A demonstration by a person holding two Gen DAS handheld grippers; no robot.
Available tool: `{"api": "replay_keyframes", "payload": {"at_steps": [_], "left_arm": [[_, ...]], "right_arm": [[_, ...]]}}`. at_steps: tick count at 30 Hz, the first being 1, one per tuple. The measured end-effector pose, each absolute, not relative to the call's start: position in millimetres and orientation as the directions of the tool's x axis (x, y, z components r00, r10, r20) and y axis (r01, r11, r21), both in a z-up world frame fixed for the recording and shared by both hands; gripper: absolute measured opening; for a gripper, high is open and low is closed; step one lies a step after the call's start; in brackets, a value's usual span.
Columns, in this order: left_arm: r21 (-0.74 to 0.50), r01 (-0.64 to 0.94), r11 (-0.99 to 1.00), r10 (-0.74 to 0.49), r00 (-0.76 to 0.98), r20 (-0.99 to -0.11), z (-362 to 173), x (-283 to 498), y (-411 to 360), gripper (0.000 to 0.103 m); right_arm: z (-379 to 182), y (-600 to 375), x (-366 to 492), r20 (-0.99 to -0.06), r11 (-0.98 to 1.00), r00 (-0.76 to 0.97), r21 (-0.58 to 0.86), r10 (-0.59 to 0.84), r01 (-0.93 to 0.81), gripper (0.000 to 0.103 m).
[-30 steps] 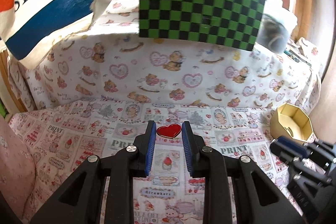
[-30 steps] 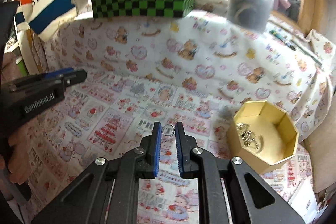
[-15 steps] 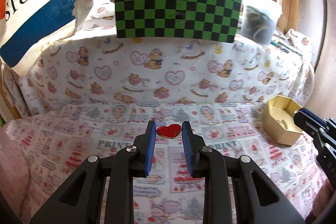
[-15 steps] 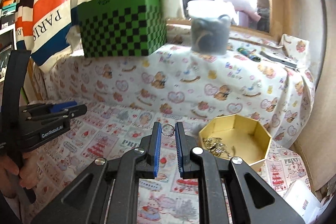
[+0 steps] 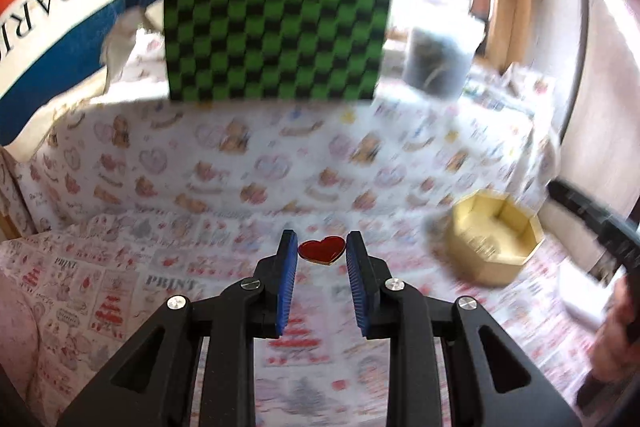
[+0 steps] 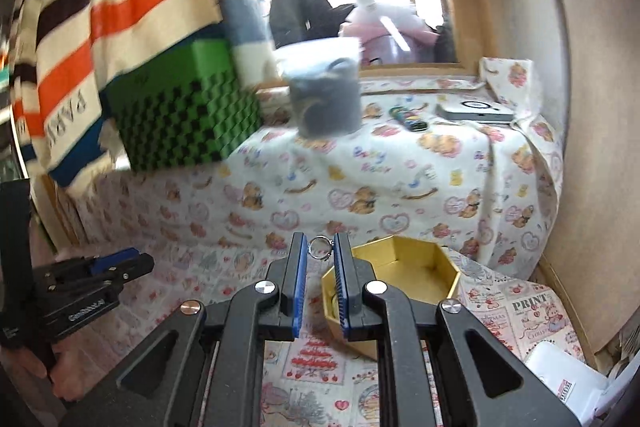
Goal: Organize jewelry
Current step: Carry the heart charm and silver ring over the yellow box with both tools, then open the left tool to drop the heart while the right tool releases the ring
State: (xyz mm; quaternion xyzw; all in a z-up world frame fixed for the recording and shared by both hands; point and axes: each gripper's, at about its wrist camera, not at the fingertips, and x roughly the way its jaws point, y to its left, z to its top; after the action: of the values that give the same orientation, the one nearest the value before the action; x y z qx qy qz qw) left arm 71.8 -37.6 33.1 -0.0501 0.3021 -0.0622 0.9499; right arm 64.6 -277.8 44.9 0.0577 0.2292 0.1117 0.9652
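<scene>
My left gripper (image 5: 322, 249) is shut on a red heart-shaped brooch (image 5: 322, 250) and holds it above the patterned cloth, left of the gold octagonal box (image 5: 494, 239). My right gripper (image 6: 320, 247) is shut on a small silver ring (image 6: 319, 247) and holds it in the air just left of and above the gold box (image 6: 396, 275). The box is open; several silver pieces lie inside it in the left wrist view. The left gripper also shows in the right wrist view (image 6: 120, 263), at the left, and the right gripper at the right edge of the left wrist view.
A green and black checkered box (image 5: 276, 27) and a grey container (image 6: 324, 95) stand on the raised cloth-covered ledge behind. A striped PARIS bag (image 6: 68, 67) hangs at the left. A wooden wall (image 6: 580, 147) bounds the right. A white box (image 6: 560, 379) lies at lower right.
Both grippers have lifted and tilted up with their items still held. The right gripper has moved closer to the gold box, which now sits right under its right finger.
</scene>
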Motion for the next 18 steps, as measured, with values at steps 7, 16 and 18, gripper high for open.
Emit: {"api": "replay_keyframes", "payload": {"at_steps": [7, 16, 18], "left_arm": [[-0.124, 0.170, 0.978, -0.210, 0.806, -0.553, 63.5, 83.6, -91.1, 0.024], [-0.190, 0.211, 0.959, -0.284, 0.724, -0.628, 38.8, 117.1, -147.8, 0.024], [-0.185, 0.215, 0.959, -0.283, 0.706, -0.649, 29.4, 123.6, -157.4, 0.024]], "right_arm": [[43.4, -315.5, 77.5, -0.447, 0.949, 0.857, 0.284, 0.256, -0.136, 0.014], [26.5, -349.8, 100.5, -0.530, 0.937, 0.820, 0.349, 0.216, -0.021, 0.014], [21.2, -352.6, 106.6, -0.559, 0.933, 0.798, 0.359, 0.225, -0.011, 0.014]]}}
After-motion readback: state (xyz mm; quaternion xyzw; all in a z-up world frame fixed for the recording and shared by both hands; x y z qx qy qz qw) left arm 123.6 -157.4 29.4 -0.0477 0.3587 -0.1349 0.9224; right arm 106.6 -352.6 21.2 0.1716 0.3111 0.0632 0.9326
